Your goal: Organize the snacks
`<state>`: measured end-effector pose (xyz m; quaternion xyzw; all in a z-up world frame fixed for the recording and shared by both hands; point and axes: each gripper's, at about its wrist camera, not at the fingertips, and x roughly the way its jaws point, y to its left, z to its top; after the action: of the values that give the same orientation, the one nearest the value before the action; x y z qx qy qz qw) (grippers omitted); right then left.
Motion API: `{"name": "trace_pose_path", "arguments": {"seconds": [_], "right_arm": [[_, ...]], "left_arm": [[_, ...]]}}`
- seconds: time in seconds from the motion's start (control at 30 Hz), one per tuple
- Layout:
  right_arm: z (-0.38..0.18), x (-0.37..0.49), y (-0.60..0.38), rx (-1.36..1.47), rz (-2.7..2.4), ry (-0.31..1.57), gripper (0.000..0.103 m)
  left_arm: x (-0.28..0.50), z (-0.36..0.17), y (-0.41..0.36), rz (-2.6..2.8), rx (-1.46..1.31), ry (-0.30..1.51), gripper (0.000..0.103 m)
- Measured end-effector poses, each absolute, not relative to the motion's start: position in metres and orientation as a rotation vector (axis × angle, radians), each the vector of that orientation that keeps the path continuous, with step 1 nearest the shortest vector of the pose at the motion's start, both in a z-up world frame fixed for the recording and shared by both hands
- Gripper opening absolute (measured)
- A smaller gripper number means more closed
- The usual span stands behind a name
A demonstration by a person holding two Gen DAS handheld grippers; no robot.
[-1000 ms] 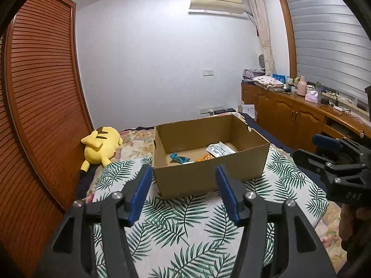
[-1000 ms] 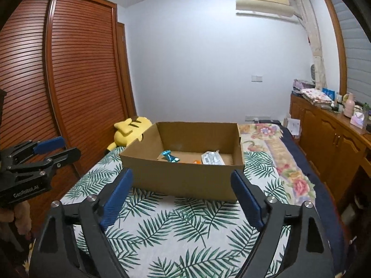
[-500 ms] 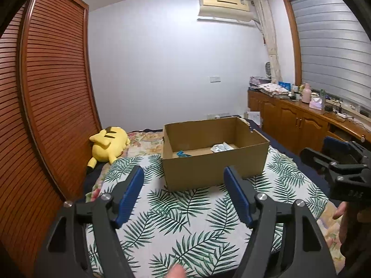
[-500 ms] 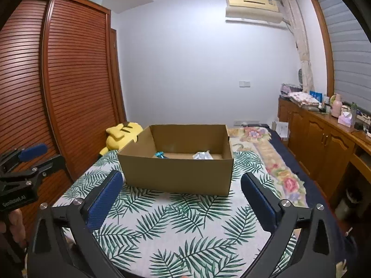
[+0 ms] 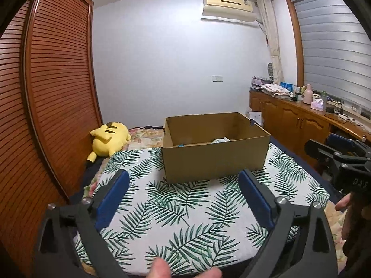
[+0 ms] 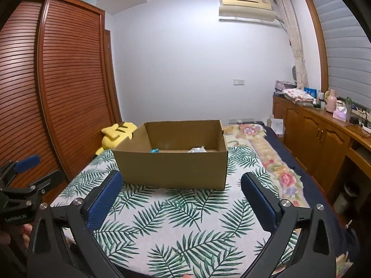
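An open cardboard box stands on the palm-leaf cloth. Inside it a blue wrapper and a clear packet just show over the near wall. My left gripper hovers over the cloth short of the box, its jaws opening with nothing between them. My right gripper hangs likewise in front of the box, open wide and empty. Each gripper also appears at the edge of the other's view: the right gripper, the left gripper.
A yellow plush toy lies left of the box by the slatted wardrobe. Wooden cabinets with clutter on top line the right wall. A person's fingertips show at the bottom edge. A floral bedspread lies right of the cloth.
Both grippers have drawn back from the box, which now looks smaller and farther. The left jaws have spread much wider; the right jaws widened a little.
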<state>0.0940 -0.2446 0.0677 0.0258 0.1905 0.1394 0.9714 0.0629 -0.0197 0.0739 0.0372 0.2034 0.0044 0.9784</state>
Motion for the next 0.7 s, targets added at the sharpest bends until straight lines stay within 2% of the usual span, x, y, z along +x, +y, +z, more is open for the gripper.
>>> {"name": "trace_pose_path", "arguments": {"seconds": [0.7], "right_arm": [[0.060,0.086,-0.244,0.014,0.237,0.367,0.103]], "left_arm": [[0.055,0.058,-0.012,0.039,0.037,0.408,0.096]]}}
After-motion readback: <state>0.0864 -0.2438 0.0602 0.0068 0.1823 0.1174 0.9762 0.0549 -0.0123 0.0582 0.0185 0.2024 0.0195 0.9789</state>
